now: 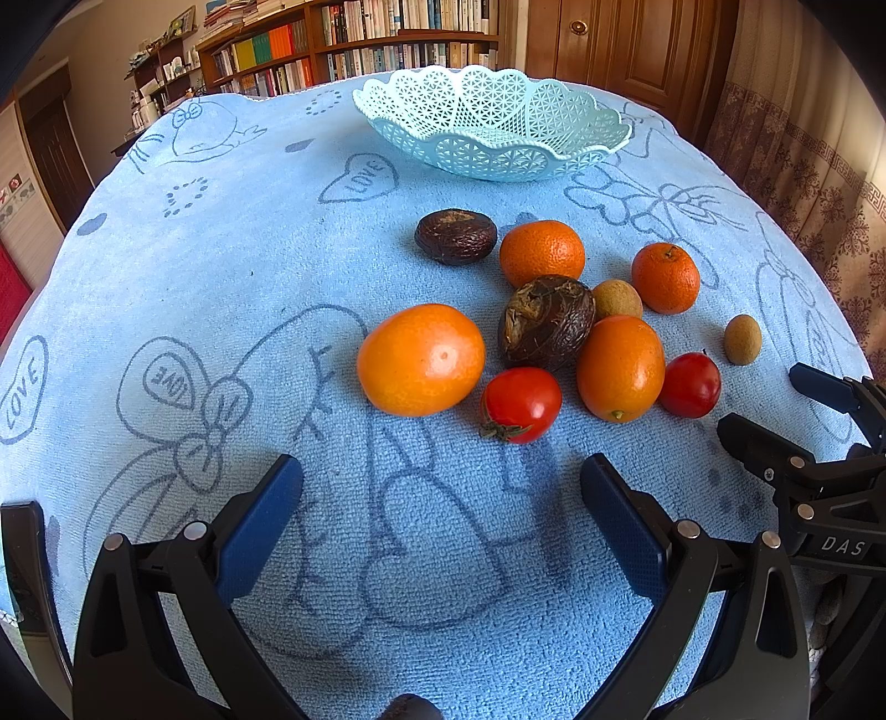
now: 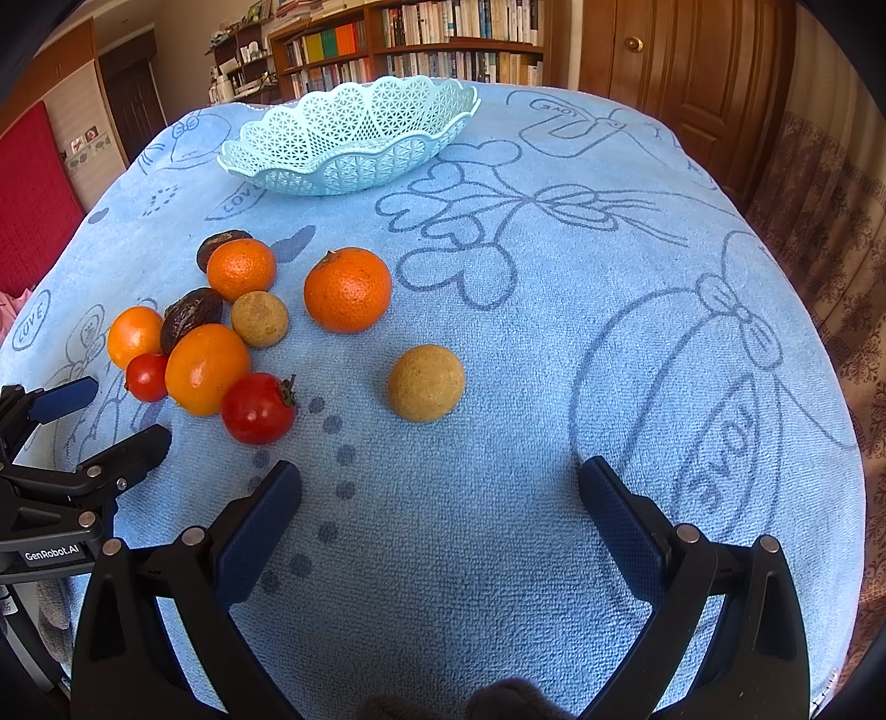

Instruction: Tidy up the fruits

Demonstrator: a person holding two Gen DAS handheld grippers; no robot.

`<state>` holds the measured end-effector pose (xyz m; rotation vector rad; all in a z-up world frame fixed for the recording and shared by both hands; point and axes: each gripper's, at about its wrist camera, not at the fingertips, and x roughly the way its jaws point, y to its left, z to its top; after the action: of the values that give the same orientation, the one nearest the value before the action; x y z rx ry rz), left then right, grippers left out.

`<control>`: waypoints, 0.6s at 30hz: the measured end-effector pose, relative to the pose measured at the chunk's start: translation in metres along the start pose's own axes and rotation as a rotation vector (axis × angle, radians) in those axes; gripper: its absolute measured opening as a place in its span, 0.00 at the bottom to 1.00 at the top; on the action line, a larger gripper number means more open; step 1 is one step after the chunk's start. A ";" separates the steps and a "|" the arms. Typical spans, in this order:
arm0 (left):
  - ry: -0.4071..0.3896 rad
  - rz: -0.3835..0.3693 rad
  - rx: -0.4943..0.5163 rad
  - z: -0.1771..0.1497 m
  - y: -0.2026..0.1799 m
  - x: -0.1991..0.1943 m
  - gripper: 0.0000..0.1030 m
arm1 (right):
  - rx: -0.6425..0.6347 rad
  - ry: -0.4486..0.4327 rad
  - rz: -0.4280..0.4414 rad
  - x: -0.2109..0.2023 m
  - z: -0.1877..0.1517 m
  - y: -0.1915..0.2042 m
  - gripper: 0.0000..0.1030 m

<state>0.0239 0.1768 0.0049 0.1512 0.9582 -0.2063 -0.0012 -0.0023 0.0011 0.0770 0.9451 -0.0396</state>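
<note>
Loose fruit lies on the blue cloth. Just ahead of my open, empty left gripper (image 1: 441, 471) sit a big orange fruit (image 1: 421, 360), a red tomato (image 1: 520, 404), a dark wrinkled fruit (image 1: 545, 321) and a second orange fruit (image 1: 620, 368), with mandarins (image 1: 541, 252) behind. A pale blue lattice basket (image 1: 498, 155) stands beyond them with nothing visible inside. My right gripper (image 2: 440, 475) is also open and empty, with a round tan fruit (image 2: 425, 382) ahead of it, a mandarin (image 2: 348, 289) farther off and a tomato (image 2: 257, 409) to its left.
The table's rounded edge drops off on all sides. Bookshelves (image 1: 354, 44) and a wooden door (image 1: 626, 50) stand behind, and a curtain (image 2: 830, 249) hangs on the right. The two grippers are side by side near the front edge. Bare cloth spreads to the right of the tan fruit.
</note>
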 end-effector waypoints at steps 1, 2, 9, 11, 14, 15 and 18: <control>0.000 0.000 0.000 0.000 0.000 0.000 0.98 | 0.000 0.000 0.000 0.000 0.000 0.000 0.95; 0.000 0.000 0.000 0.000 0.000 0.000 0.98 | 0.000 0.000 0.000 0.000 0.000 0.000 0.95; 0.001 0.000 0.000 0.000 0.000 0.000 0.98 | -0.001 0.001 -0.003 0.000 0.001 0.000 0.95; 0.000 0.001 0.001 0.000 0.000 0.000 0.98 | -0.002 0.002 -0.004 0.001 0.000 0.002 0.95; 0.000 0.001 0.001 -0.001 0.001 0.000 0.98 | -0.002 0.004 -0.004 0.000 0.000 0.002 0.95; 0.000 0.002 0.001 -0.001 0.001 0.000 0.98 | -0.002 0.005 -0.005 0.000 -0.001 0.002 0.95; 0.000 0.002 0.002 0.000 0.001 -0.001 0.98 | -0.002 0.009 -0.007 -0.001 -0.002 0.003 0.95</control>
<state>0.0241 0.1774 0.0057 0.1536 0.9581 -0.2055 -0.0029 0.0010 0.0013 0.0718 0.9543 -0.0443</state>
